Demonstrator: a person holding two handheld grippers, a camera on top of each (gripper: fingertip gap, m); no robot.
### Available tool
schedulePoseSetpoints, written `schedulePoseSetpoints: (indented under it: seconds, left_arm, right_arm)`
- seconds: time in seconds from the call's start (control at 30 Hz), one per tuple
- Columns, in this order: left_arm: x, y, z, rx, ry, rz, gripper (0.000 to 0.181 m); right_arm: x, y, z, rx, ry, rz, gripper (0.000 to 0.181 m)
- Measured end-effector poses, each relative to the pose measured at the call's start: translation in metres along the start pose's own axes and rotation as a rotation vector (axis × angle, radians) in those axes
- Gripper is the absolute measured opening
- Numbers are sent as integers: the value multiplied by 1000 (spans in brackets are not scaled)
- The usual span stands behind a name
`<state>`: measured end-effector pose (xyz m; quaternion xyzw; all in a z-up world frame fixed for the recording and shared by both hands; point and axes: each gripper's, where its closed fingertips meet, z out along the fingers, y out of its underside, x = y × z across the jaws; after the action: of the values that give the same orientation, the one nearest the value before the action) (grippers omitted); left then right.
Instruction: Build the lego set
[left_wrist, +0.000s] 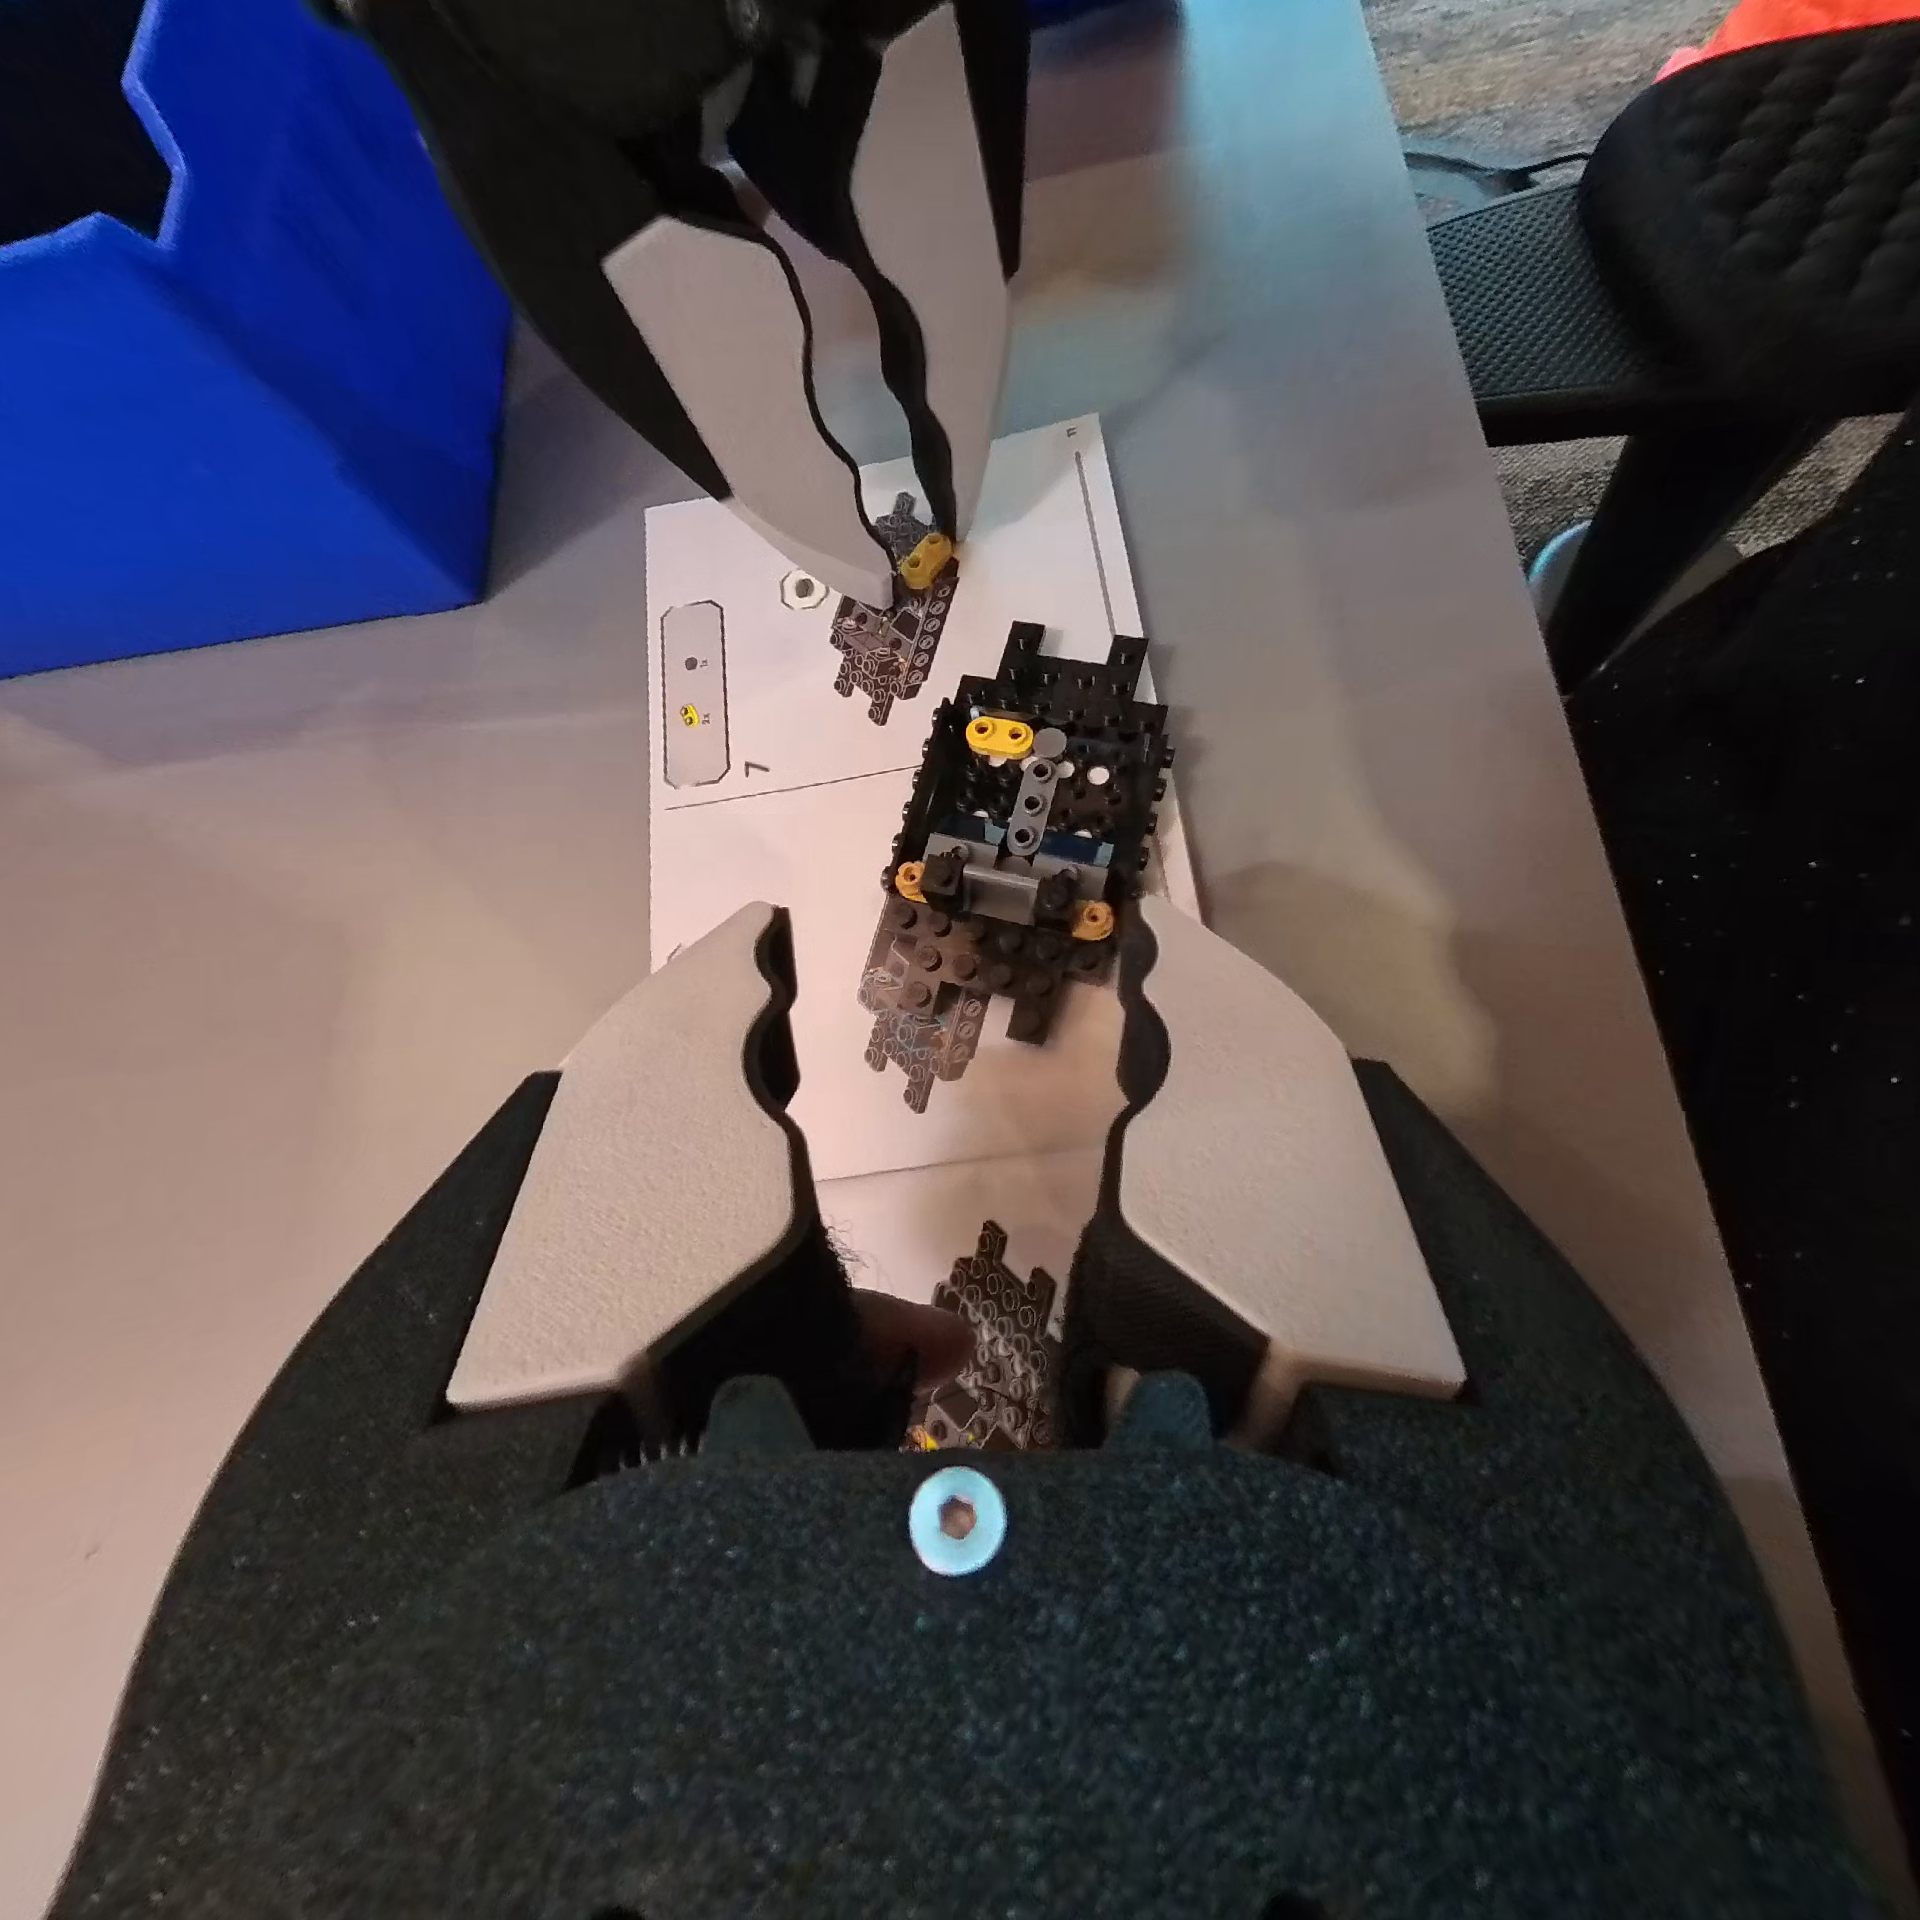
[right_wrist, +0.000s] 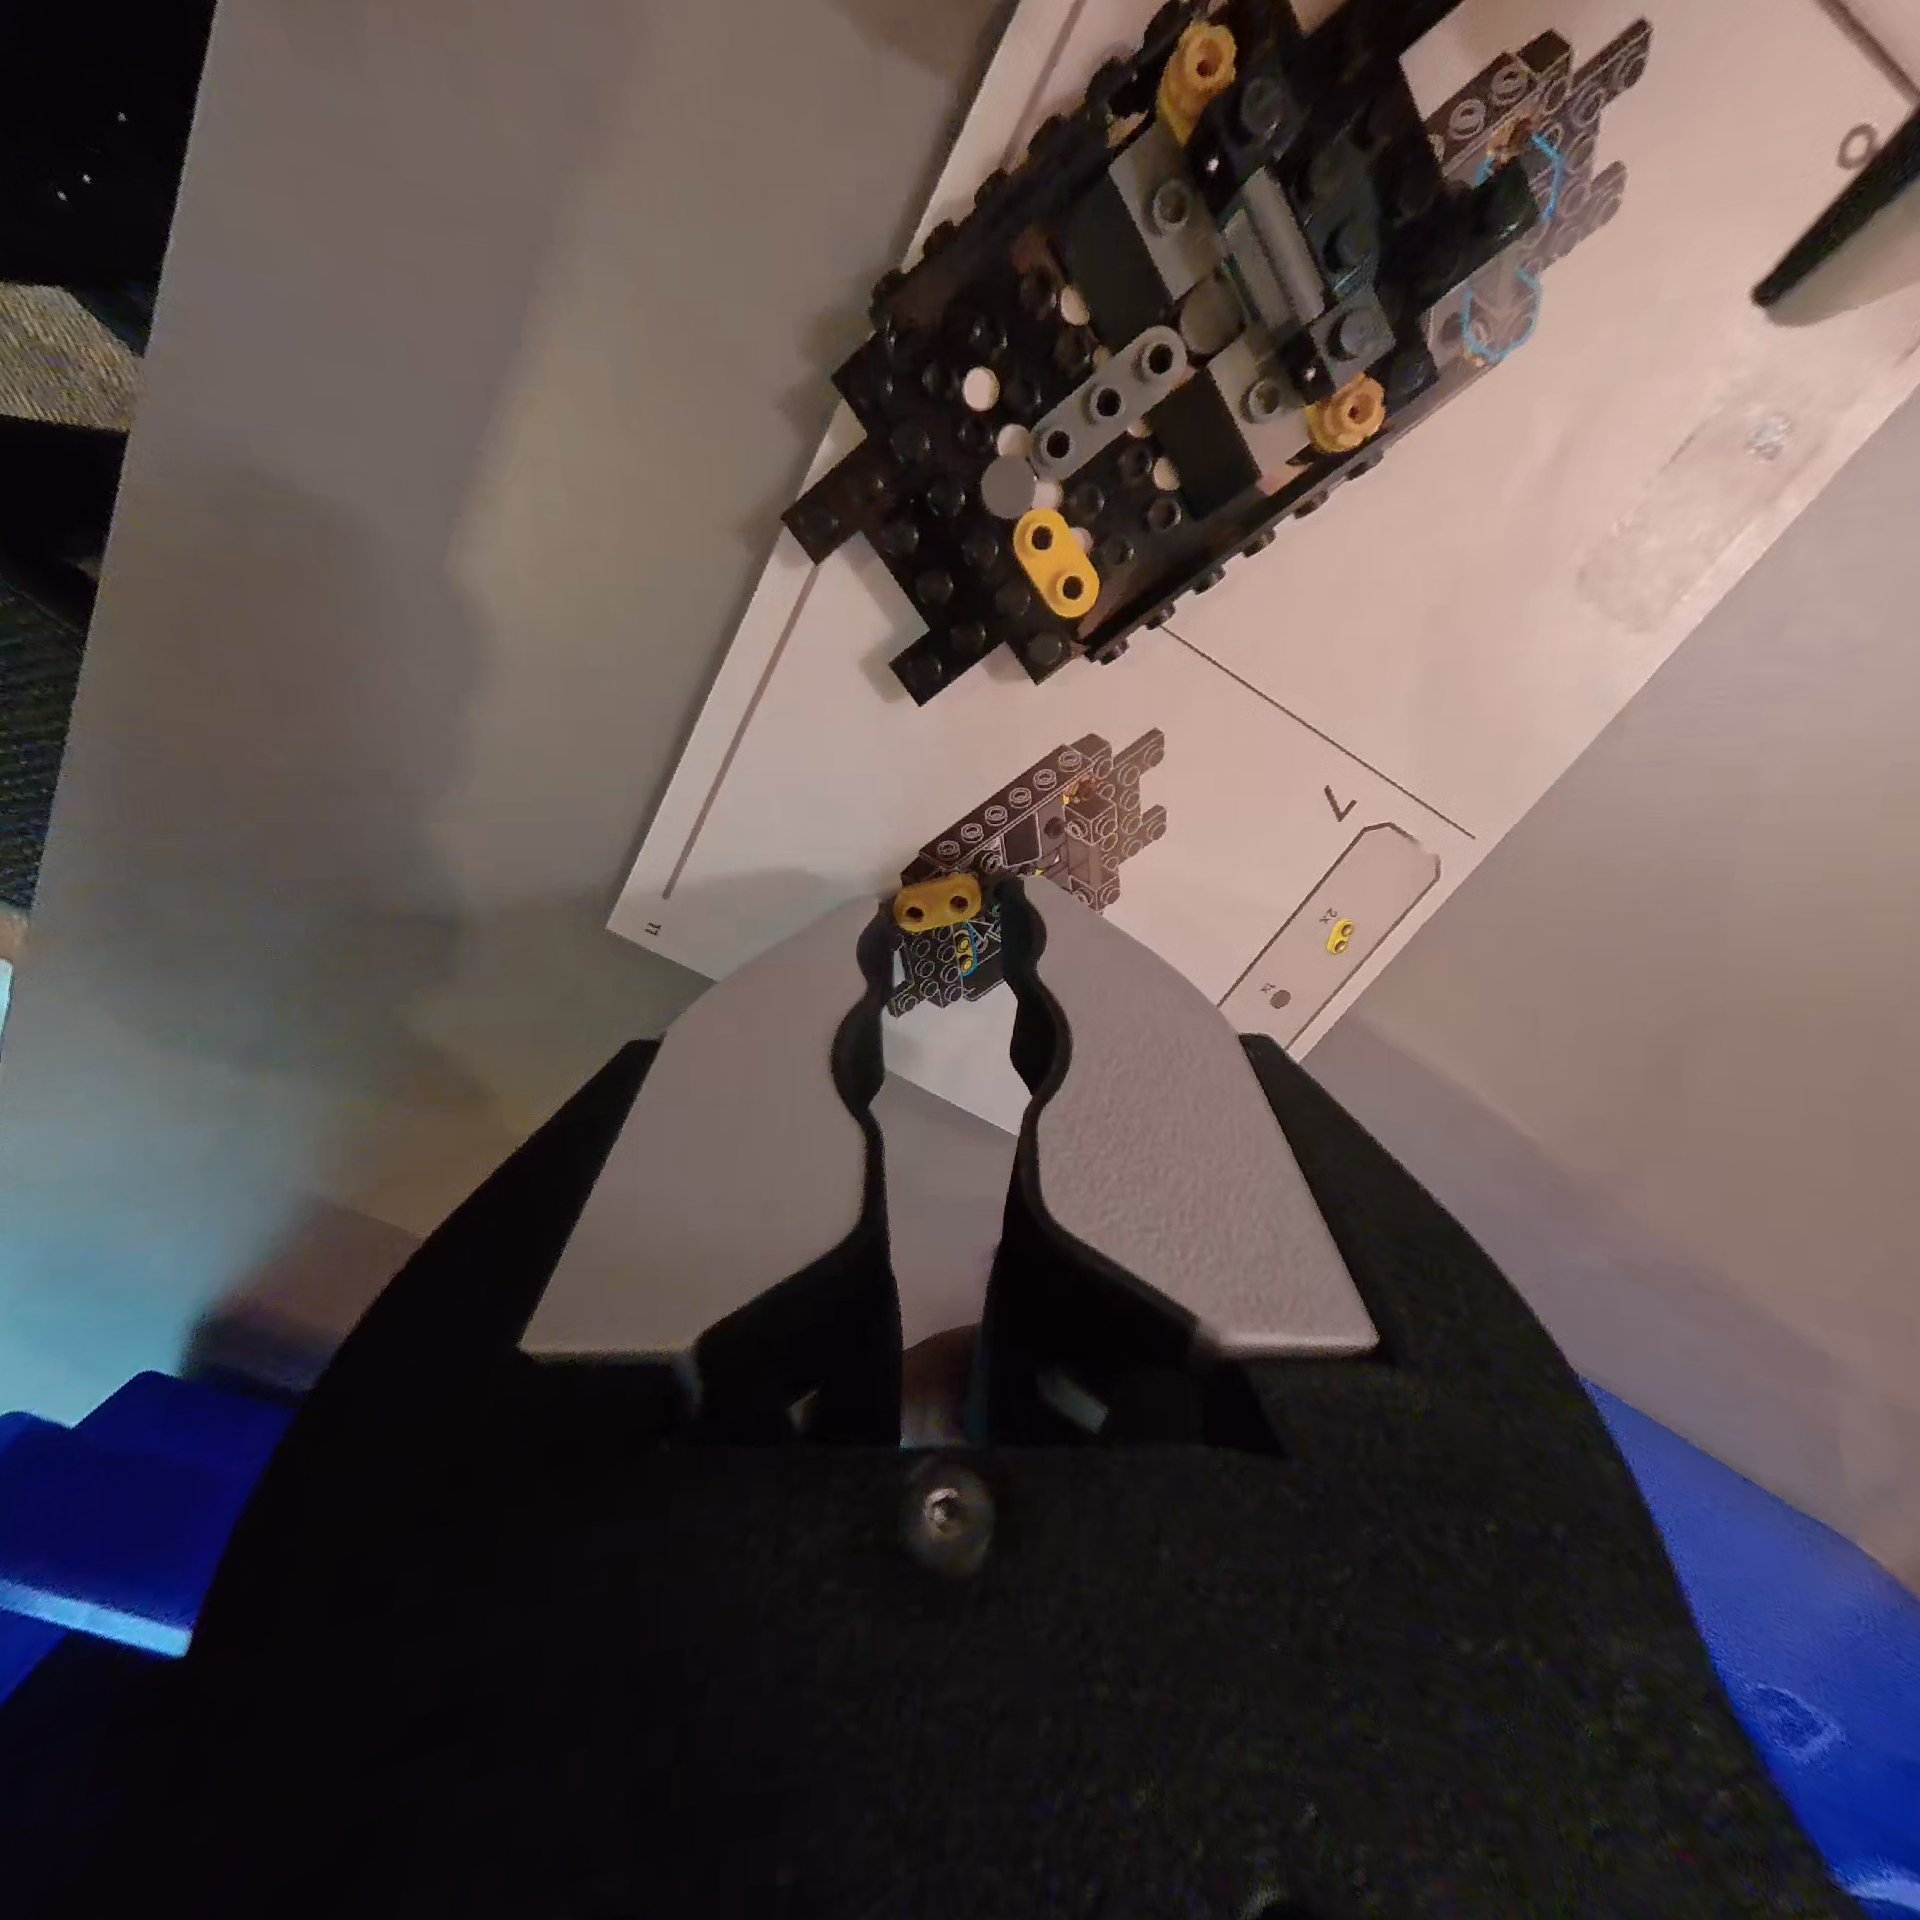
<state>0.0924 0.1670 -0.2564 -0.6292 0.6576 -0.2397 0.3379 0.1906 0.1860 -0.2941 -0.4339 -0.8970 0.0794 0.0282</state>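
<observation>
A black lego model (left_wrist: 1023, 821) with grey and yellow parts lies on the white instruction sheet (left_wrist: 769, 914); it also shows in the right wrist view (right_wrist: 1143, 395). One yellow two-hole piece (left_wrist: 1000, 734) sits on the model. My left gripper (left_wrist: 961, 935) is open and empty, its fingers either side of the model's near end. My right gripper (right_wrist: 940, 904) is shut on a second yellow two-hole piece (right_wrist: 935, 902), held at its fingertips just above the sheet, beyond the model; the piece also shows in the left wrist view (left_wrist: 927, 559).
A blue bin (left_wrist: 208, 395) stands at the far left of the grey table (left_wrist: 312, 935). A black chair (left_wrist: 1714, 312) stands beyond the table's right edge. The table edge runs close to the model's right side. One gripper's finger ends stand about 11 cm off the other's.
</observation>
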Motion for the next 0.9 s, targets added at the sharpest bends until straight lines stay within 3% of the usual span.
schedulePoseSetpoints:
  seconds: [0.2, 0.47, 0.7, 0.9]
  left_arm:
    - [4, -2, 0, 0, 4, 5, 60]
    - [7, -3, 2, 10, 4, 16, 60]
    - [12, -6, 3, 39, 10, 65, 59]
    - [24, -16, 7, 90, 103, 20, 59]
  right_arm:
    - [2, -1, 0, 106, 14, 135, 16]
    - [5, -4, -2, 109, 99, 576, 16]
    - [1, -45, -27, 295, 165, 1018, 16]
    - [-12, -68, -14, 353, 266, 1223, 16]
